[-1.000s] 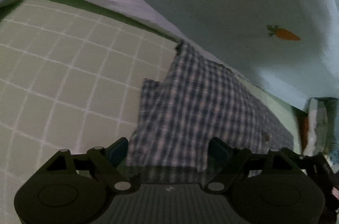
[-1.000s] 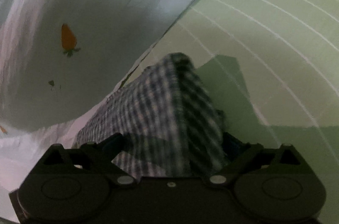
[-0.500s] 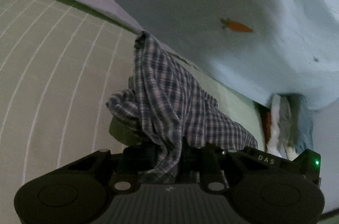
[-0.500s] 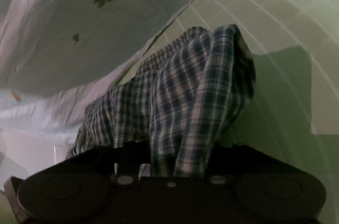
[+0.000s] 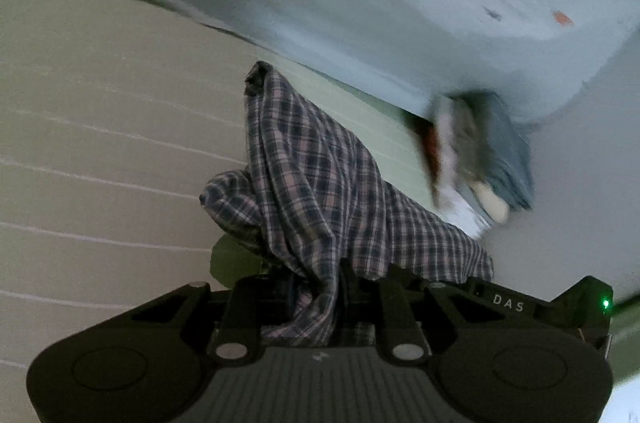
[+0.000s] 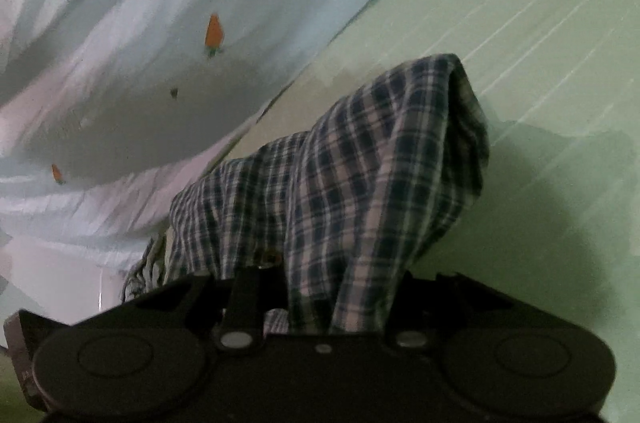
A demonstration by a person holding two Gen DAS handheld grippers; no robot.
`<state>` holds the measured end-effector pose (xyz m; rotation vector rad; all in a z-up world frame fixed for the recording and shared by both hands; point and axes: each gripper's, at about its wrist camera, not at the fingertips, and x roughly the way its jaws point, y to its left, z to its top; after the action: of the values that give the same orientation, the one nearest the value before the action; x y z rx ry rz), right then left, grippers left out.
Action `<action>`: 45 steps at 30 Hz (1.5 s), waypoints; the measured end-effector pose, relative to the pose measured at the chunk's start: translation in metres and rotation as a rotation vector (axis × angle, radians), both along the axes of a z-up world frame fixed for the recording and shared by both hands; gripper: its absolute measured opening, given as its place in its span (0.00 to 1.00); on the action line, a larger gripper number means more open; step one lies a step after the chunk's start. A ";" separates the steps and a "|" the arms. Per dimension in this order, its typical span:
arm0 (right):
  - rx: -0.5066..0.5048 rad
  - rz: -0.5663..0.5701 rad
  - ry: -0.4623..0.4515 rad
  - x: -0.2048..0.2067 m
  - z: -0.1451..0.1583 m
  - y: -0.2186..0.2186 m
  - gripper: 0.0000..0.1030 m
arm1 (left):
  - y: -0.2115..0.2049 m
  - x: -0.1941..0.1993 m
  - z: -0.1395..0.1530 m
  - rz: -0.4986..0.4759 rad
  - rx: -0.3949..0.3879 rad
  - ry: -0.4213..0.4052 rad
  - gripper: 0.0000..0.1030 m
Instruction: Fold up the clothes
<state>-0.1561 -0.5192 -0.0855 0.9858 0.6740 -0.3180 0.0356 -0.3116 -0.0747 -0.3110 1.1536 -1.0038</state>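
Both grippers were pinched tight on the checked cloth [image 5: 316,183]. Left gripper [image 5: 316,299] had a bunch of the cloth squeezed between its fingers, and right gripper [image 6: 320,303] held another bunch the same way. In both views the cloth rose off the green sheet [image 5: 100,143] and hung down in a soft hump, with its far end resting on the sheet. A pale blanket with little carrots [image 5: 360,3] lay just behind it. A blurry pile of other clothes [image 5: 476,159] sat near the blanket's edge.

The step looked like lifting one end of the cloth to lay it over the other end. To do it well, both hands should go along together at the same height, so the edge stays straight. The pinch should stay firm, because loose cloth slips out. The held edge should come down even with the far edge. It should stay away from the blanket, so nothing gets caught.
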 end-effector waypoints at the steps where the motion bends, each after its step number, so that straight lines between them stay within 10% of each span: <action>1: -0.012 -0.021 -0.006 -0.013 0.005 -0.007 0.24 | -0.010 -0.004 0.004 -0.025 -0.010 -0.007 0.20; 13: -0.125 -0.160 -0.137 -0.128 0.065 -0.139 0.24 | -0.170 -0.073 0.058 -0.215 -0.137 -0.098 0.20; 27: -0.558 -0.019 -0.254 -0.091 0.217 -0.395 0.31 | -0.403 -0.072 0.176 -0.131 -0.385 -0.319 0.21; 31: -0.809 -0.090 -0.075 -0.046 0.204 -0.452 0.76 | -0.465 -0.048 0.162 -0.065 -0.283 -0.347 0.24; 36: -0.980 -0.267 0.201 -0.015 0.156 -0.486 0.76 | -0.511 -0.027 0.119 -0.015 -0.120 -0.321 0.24; 40: -1.158 -0.432 0.171 -0.026 0.150 -0.466 0.78 | -0.508 -0.024 0.115 0.004 -0.122 -0.345 0.33; 45: -1.114 -0.290 0.042 -0.006 0.133 -0.458 0.86 | -0.515 -0.021 0.115 0.076 -0.113 -0.427 0.54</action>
<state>-0.1617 -0.9768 0.0473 -0.0032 0.2881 -0.8539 0.0147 -0.8261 0.0404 -0.2145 0.6964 -1.0102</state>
